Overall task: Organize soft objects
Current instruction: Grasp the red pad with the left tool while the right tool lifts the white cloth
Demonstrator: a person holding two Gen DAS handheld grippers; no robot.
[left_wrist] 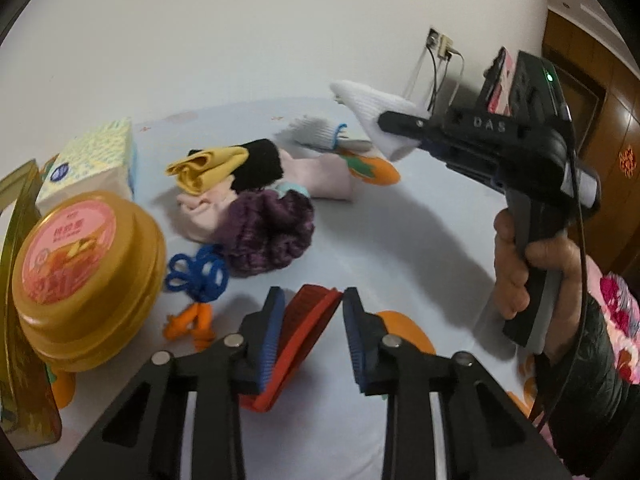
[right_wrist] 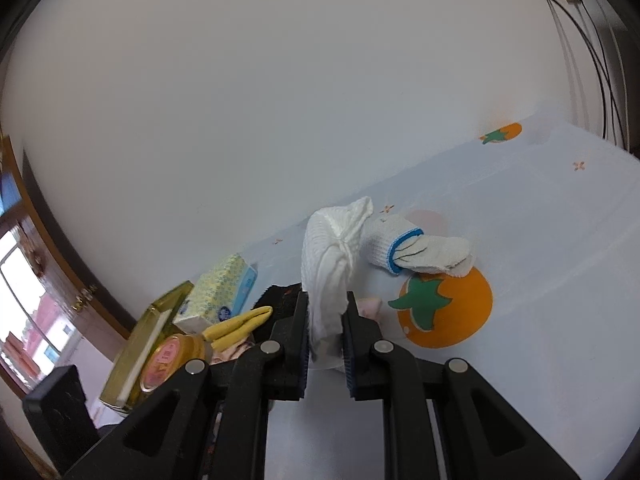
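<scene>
My left gripper (left_wrist: 310, 296) is shut on a red ribbed cloth (left_wrist: 304, 328); the cloth fills the gap between the blue pads just above the pale sheet (left_wrist: 400, 240). My right gripper (right_wrist: 326, 300) is shut on a white knitted sock (right_wrist: 332, 248), which stands up from the jaws. In the left wrist view that right gripper (left_wrist: 386, 120) hangs at the upper right with the white sock (left_wrist: 360, 100), held by a hand (left_wrist: 520, 264). A pile lies ahead: yellow cloth (left_wrist: 208, 168), black cloth (left_wrist: 260, 164), pink sock (left_wrist: 316, 176), purple knit (left_wrist: 268, 232), blue yarn (left_wrist: 196, 272).
A grey work glove with a blue cuff (right_wrist: 416, 252) lies behind the white sock, by an orange fruit print (right_wrist: 444, 312). A tissue pack (left_wrist: 92, 160), a round gold tin (left_wrist: 80, 272) and a gold box (left_wrist: 16, 280) stand at the left. The wall runs close behind.
</scene>
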